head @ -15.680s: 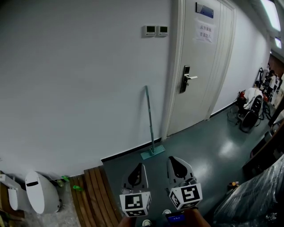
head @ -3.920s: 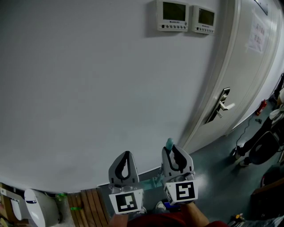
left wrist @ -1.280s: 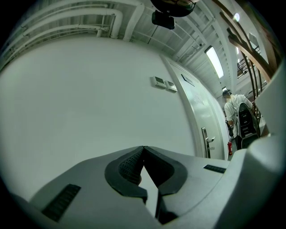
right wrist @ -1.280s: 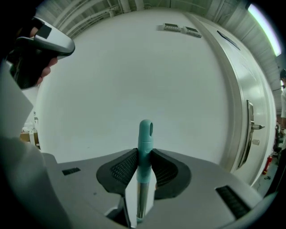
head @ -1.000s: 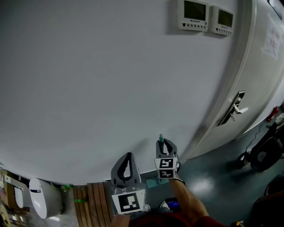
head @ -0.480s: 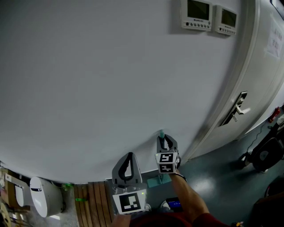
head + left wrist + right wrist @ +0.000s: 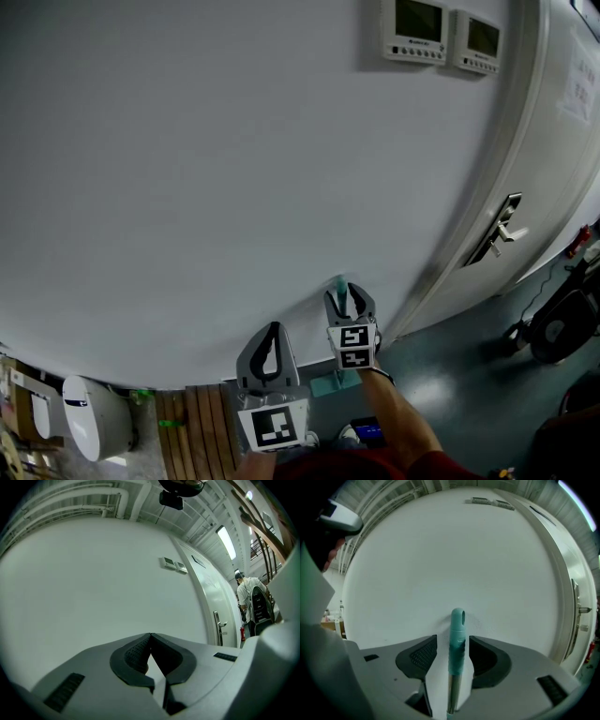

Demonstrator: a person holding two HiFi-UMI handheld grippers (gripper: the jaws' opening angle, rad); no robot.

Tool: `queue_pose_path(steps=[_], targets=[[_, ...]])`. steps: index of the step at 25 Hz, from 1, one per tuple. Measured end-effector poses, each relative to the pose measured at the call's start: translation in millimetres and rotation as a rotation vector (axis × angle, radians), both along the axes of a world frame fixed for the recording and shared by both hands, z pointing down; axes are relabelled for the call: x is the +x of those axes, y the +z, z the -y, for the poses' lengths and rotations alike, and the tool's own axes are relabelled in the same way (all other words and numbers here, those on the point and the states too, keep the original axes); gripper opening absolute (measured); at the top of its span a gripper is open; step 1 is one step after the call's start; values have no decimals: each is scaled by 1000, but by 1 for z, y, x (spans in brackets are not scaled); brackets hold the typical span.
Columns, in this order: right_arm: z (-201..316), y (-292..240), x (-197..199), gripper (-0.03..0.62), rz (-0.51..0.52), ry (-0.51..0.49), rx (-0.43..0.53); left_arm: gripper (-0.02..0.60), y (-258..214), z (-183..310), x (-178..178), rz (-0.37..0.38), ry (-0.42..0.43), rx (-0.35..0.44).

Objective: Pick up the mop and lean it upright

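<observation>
Shows the mop (image 7: 339, 284) leaning upright against a white wall (image 7: 187, 187) beside a door (image 7: 553, 169), with its teal head on the floor. Places the teal handle tip (image 7: 457, 639) between the opening jaws of the right gripper (image 7: 348, 298), pads clear on both sides. Leaves the left gripper (image 7: 273, 328) lower, jaws clenched tip to tip, empty.

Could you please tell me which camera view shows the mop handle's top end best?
The right gripper view: the teal handle stands clear between the right gripper's opening jaws. The head view shows only its tip; the left gripper view shows none.
</observation>
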State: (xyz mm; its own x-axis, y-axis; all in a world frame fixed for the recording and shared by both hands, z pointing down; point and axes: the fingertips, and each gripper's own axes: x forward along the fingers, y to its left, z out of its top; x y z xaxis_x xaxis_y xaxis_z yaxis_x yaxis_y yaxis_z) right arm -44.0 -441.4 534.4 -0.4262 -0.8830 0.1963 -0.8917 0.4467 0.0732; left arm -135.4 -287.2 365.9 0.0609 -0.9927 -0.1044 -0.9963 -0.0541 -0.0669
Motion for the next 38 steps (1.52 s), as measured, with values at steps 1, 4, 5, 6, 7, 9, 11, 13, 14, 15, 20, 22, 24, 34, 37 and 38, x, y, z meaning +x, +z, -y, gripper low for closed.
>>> queue_pose_path(steps=[1, 4, 5, 6, 7, 9, 11, 13, 14, 15, 20, 22, 24, 34, 37, 38], targets=[[-1, -1, -1, 209, 10, -7, -3, 14, 1, 1, -1, -2, -2, -3], [-1, -2, -2, 216, 6, -8, -4, 14, 3, 2, -2, 1, -1, -3], [-1, -1, -2, 221, 3, -6, -4, 14, 3, 2, -1, 4, 1, -3], [-1, -1, -2, 224, 4, -5, -6, 14, 4, 2, 0, 5, 2, -3], [-1, -1, -2, 227, 5, -3, -7, 14, 4, 1, 0, 4, 3, -3], [-3, 0, -1, 229, 3, -1, -8, 14, 3, 0, 0, 4, 5, -2], [-4, -2, 0, 229, 2, 0, -4, 14, 2, 0, 1, 5, 7, 1], [-5, -4, 1, 229, 3, -1, -1, 14, 1, 0, 2, 7, 9, 2], [-6, -5, 2, 229, 6, -1, 2, 14, 1, 0, 2, 8, 10, 2], [-7, -7, 2, 229, 8, -1, 5, 14, 1, 0, 2, 9, 11, 0], [-16, -15, 6, 229, 30, 0, 21, 14, 2, 2, 5, -1, 17, -1], [-19, -18, 6, 229, 36, -2, 23, 14, 3, 3, 6, -13, 22, -6], [-23, -19, 6, 229, 38, -12, 21, 14, 3, 4, 6, -18, 25, -8], [-61, -53, 22, 229, 81, -7, 84, 14, 9, 6, 5, -23, 27, -17], [-74, -70, 31, 229, 97, -5, 110, 14, 12, 8, 5, -24, 27, -21], [-79, -75, 32, 229, 101, -8, 115, 14, 13, 8, 6, -24, 28, -23]])
